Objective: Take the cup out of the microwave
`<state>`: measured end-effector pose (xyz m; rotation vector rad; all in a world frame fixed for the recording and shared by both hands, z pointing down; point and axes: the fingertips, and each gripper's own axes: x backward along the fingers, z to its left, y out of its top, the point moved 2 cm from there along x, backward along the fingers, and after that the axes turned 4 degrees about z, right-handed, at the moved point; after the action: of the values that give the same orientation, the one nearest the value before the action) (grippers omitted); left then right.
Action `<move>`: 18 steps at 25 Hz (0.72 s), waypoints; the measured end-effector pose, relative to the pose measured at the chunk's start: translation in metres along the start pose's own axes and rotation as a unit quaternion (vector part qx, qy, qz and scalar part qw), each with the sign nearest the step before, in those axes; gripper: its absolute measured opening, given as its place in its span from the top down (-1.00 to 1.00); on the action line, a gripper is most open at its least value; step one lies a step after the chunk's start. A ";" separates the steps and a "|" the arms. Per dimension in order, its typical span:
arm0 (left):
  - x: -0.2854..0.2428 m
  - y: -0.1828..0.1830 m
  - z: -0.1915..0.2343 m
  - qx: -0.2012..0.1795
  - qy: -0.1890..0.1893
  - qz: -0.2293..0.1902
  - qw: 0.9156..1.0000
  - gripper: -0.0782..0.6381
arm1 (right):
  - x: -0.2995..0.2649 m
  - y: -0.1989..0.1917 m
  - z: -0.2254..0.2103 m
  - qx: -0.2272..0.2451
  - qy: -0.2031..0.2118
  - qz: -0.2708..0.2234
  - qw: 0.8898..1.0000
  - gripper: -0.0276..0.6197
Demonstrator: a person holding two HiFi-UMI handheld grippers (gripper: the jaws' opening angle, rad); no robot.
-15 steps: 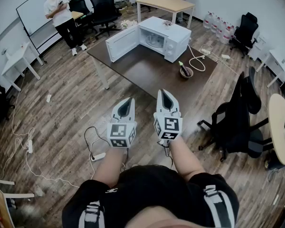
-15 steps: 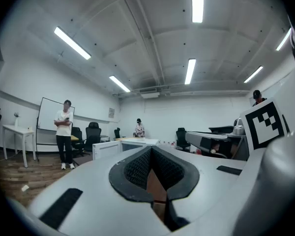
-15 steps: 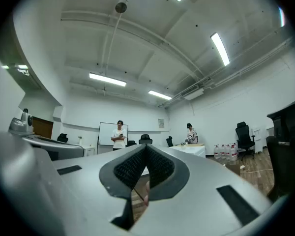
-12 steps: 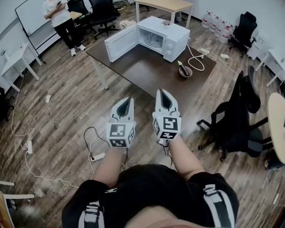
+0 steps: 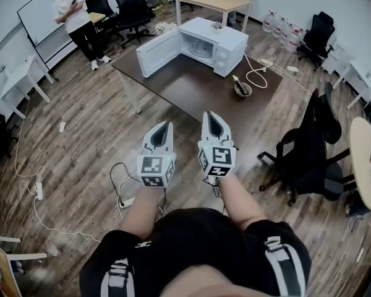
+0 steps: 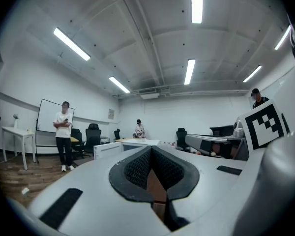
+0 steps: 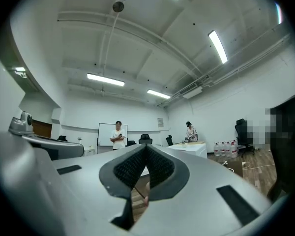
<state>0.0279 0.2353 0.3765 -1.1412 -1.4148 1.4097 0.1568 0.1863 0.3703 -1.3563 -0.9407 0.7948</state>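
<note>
Approaching looks like the current step: left tool (image 5: 167, 124) and right tool (image 5: 209, 114) are closed and empty, well apart from the open-doored white box-shaped microwave (image 5: 221, 41) on the dark brown worktop (image 5: 191, 90); the cup, presumably inside, is indistinct; next, step closer.

We see a white microwave (image 5: 207, 42) on a dark brown tabletop (image 5: 191, 88). Nearer us than the microwave, the left claw (image 5: 167, 124) and right claw (image 5: 208, 114) are white with black-and-white square markers, above brown wood-plank floor (image 5: 86, 135).
</note>
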 end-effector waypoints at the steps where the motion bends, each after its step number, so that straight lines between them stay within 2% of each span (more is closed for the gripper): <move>1: 0.000 0.001 0.002 0.000 -0.001 -0.002 1.000 0.80 | -0.001 0.000 0.001 0.001 -0.001 0.000 1.000 0.91; 18: 0.013 0.003 0.050 -0.020 -0.030 -0.023 0.999 0.80 | -0.023 0.001 0.050 0.010 -0.029 -0.012 0.999 0.91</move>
<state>-0.0240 0.2346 0.3710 -1.0933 -1.5082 1.4000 0.1019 0.1873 0.3665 -1.3087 -0.9901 0.8270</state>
